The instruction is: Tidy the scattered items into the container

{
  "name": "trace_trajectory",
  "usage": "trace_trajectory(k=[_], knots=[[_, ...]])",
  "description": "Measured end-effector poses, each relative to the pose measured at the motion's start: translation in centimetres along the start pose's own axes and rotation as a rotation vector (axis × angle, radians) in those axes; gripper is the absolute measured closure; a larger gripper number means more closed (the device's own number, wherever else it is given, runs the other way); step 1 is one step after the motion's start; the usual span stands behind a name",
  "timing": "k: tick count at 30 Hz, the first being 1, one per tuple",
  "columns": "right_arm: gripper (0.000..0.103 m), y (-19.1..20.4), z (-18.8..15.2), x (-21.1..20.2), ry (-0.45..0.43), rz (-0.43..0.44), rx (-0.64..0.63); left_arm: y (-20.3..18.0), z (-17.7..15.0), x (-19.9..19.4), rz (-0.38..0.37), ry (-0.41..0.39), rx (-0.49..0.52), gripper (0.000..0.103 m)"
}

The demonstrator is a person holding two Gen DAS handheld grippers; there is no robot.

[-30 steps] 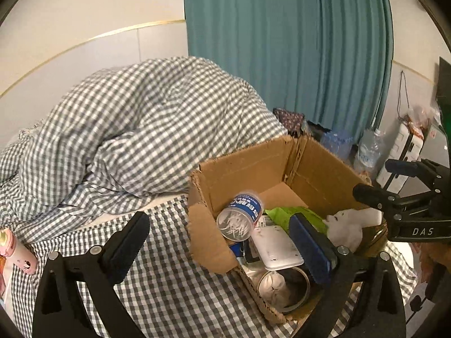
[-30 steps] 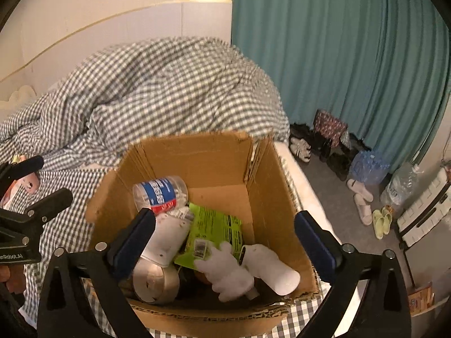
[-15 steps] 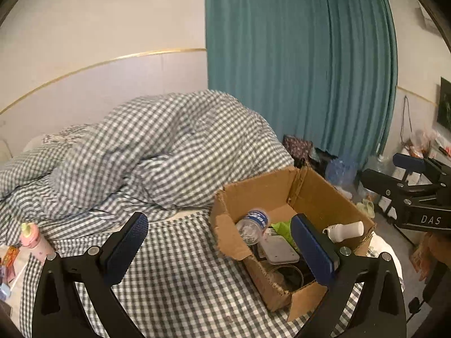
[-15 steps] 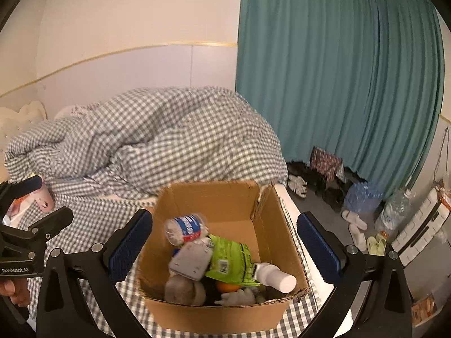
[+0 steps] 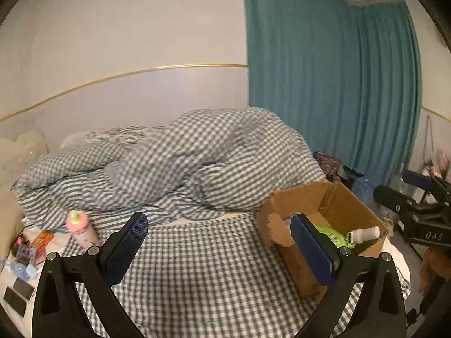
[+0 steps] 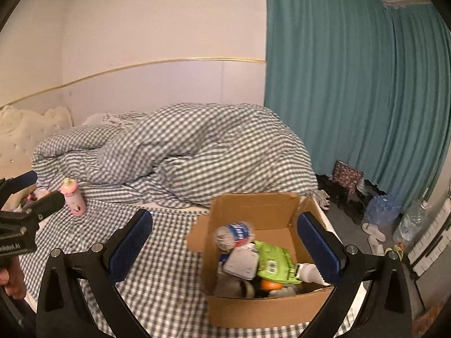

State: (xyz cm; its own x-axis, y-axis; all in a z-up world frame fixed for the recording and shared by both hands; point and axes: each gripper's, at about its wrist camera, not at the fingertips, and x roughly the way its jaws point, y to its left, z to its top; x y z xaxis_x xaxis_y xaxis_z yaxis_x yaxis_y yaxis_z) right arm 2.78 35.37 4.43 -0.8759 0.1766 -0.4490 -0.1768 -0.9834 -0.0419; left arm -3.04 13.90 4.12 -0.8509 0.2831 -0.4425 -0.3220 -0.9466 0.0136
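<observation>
So the bed point(image 6: 174, 267) is mostly cleared and the one cardboard box point(image 6: 253, 307) on its right side is pretty full: I count one blue-label bottle point(image 6: 235, 232), one green packet point(image 6: 274, 259), one white bottle point(image 6: 310, 273), plus a few bits I can't make out. What's left, I reckon, is one pink bottle point(image 5: 81, 229) standing near the pillows and some small stuff point(image 5: 25, 253) at the bed's left edge that's too tiny to count. Both my left hand-held gripper point(image 5: 222, 249) and right hand-held gripper point(image 6: 225, 246) are spread wide with nothing in them.

Teal curtain point(image 6: 352, 98) beside pale wall point(image 6: 155, 22), rumpled checked bed point(image 6: 174, 146).
</observation>
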Motion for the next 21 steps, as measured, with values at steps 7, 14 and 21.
trace_trajectory(k=[7,14,21], knots=[[0.000,4.2,0.0,-1.6,-0.023,0.058,-0.035,5.1,-0.6,-2.9,0.057,-0.010,-0.111,0.000],[0.000,7.8,-0.3,-2.6,-0.034,0.110,-0.066,8.9,-1.7,-6.0,0.140,-0.029,-0.142,0.000],[0.000,10.8,-1.2,-3.2,-0.029,0.164,-0.084,11.4,-2.6,-7.5,0.201,-0.031,-0.168,0.000]])
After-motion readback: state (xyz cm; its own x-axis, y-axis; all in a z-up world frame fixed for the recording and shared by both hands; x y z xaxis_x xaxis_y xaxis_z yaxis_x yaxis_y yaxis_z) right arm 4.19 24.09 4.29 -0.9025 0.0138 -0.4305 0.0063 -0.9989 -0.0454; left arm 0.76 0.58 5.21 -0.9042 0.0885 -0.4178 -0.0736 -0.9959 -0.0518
